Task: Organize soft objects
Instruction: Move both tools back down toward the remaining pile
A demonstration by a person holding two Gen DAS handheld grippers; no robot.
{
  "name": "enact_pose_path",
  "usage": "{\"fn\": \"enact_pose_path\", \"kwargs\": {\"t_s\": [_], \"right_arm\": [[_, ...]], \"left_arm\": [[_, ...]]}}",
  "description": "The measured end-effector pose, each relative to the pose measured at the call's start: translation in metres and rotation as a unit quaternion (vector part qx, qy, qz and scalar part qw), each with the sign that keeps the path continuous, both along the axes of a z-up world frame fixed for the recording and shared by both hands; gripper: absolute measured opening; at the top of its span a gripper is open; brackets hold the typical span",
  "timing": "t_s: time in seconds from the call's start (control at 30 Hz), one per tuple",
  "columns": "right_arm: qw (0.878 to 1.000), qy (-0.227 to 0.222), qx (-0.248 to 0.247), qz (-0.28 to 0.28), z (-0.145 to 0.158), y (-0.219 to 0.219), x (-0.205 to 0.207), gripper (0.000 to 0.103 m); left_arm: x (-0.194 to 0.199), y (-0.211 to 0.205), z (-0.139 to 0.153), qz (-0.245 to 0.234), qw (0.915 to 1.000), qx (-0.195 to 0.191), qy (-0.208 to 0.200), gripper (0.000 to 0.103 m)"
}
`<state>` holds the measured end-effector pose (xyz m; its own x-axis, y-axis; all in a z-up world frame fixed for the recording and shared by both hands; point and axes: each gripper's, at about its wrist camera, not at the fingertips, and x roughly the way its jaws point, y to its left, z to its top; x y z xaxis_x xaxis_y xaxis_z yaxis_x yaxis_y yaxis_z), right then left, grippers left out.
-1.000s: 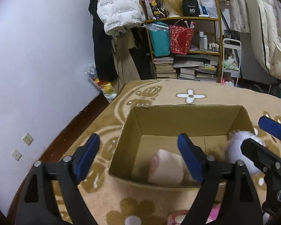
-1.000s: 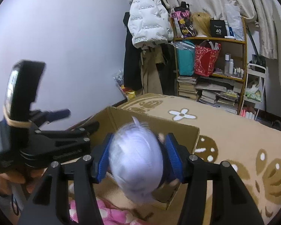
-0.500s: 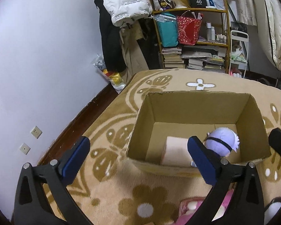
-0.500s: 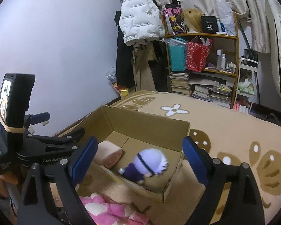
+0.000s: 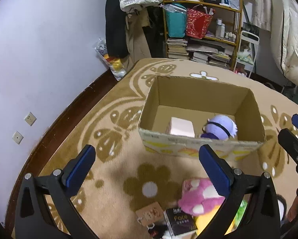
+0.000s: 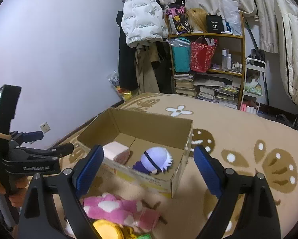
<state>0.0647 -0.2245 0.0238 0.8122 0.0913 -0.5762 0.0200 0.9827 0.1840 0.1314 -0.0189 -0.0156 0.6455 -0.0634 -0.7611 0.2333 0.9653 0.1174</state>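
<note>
An open cardboard box (image 5: 200, 145) (image 6: 176, 175) stands on the beige carpet. Inside lie a pale pink roll cushion (image 5: 180, 128) (image 6: 117, 152) and a lavender-haired plush doll (image 5: 221, 127) (image 6: 156, 160). A pink plush with white spots (image 5: 198, 199) (image 6: 117, 209) lies on the carpet in front of the box, with a yellow soft item (image 6: 107, 229) beside it. My left gripper (image 5: 147, 165) is open and empty, back from the box. My right gripper (image 6: 149, 165) is open and empty above the box's near edge; it also shows in the left wrist view (image 5: 296, 135).
A small dark box (image 5: 180, 222) and a tan card (image 5: 151, 213) lie near the pink plush. A crowded shelf (image 6: 208, 63), hanging coats (image 6: 141, 25) and a purple wall (image 5: 39, 49) border the carpet.
My right gripper opened and let the lavender doll drop into the box beside the pink roll. Both grippers then pulled back from the box.
</note>
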Motion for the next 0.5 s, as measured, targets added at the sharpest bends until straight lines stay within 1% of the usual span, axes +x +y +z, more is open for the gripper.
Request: {"fn": "enact_pose_path", "kwargs": {"t_s": [0.07, 0.2, 0.33, 0.5], "right_arm": [[1.0, 0.004, -0.003, 0.001, 0.001, 0.002, -0.004, 0.096], [1.0, 0.011, -0.001, -0.003, 0.0, 0.003, -0.017, 0.096], [1.0, 0.021, -0.003, -0.004, -0.003, 0.007, -0.03, 0.096], [0.999, 0.035, -0.017, 0.003, -0.006, 0.013, -0.043, 0.096]], "left_arm": [[-0.004, 0.001, 0.0, -0.008, 0.9999, 0.0, 0.008, 0.103], [-0.01, 0.001, -0.005, -0.03, 0.9985, -0.02, 0.041, 0.103], [-0.014, 0.001, -0.01, -0.032, 0.9975, -0.011, 0.061, 0.103], [-0.02, -0.001, -0.01, -0.04, 0.9965, -0.001, 0.074, 0.103]]}}
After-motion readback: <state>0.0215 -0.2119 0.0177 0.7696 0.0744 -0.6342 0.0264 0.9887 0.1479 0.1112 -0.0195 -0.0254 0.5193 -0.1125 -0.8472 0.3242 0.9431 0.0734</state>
